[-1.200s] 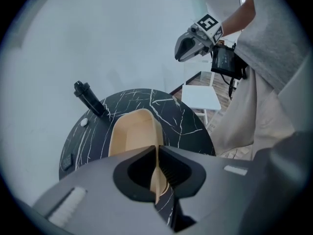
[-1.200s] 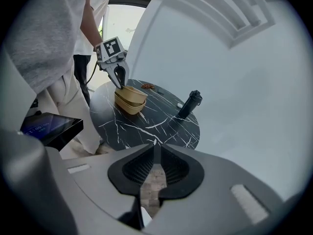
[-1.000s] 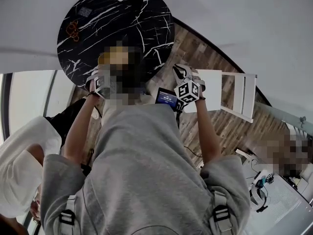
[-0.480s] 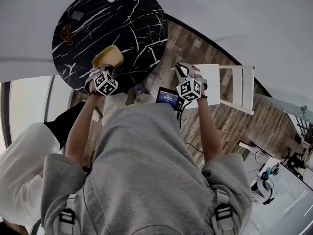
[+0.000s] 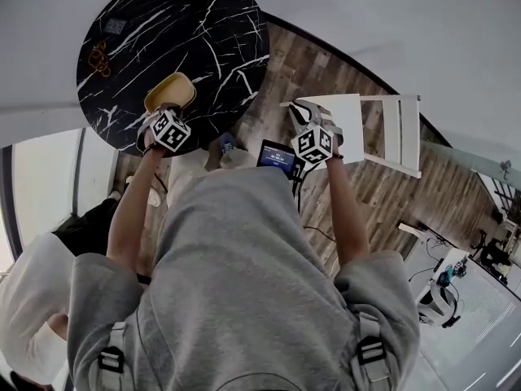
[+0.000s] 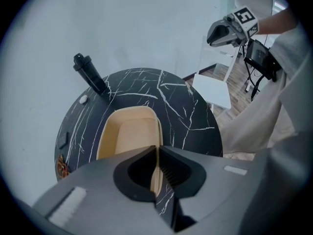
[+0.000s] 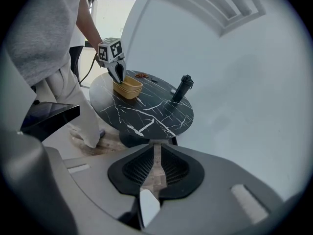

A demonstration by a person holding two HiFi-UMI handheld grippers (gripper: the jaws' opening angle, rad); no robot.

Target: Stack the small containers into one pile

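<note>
As only one tan container point(image 6: 128, 135) can be made out on the round black marble desk point(image 6: 188, 112), the pile is judged to be either already gathered inside it or reduced to this last piece. Whether other containers are nested in it cannot be told. No loose container is seen elsewhere on the desk, so little is thought to be left beyond settling this one and letting it go.

Nearest to the person, the left hand-held gripper point(image 6: 157, 150) is pointed steeply down at the near end of the container. Its jaws are drawn narrow and closed on the container's thin near wall, towards its right corner. The container appears to rest on the desk close to the near edge, and the left forearm is stretched forward above that edge.

The right hand-held gripper point(image 7: 156, 150) is held well to the right of the container, off the desk and over the wooden floor, tilted downward. Its jaws are kept a narrow gap apart, and only floor is seen between them.

To the right of the container, a white chair point(image 5: 370, 133) is stood beside the desk. To its left, a reddish-brown object point(image 6: 61, 166) lies at the desk's rim. Beyond the container, a black bottle point(image 6: 91, 75) is stood upright near the far edge, with a small white item point(image 6: 83, 99) just beside it.
</note>
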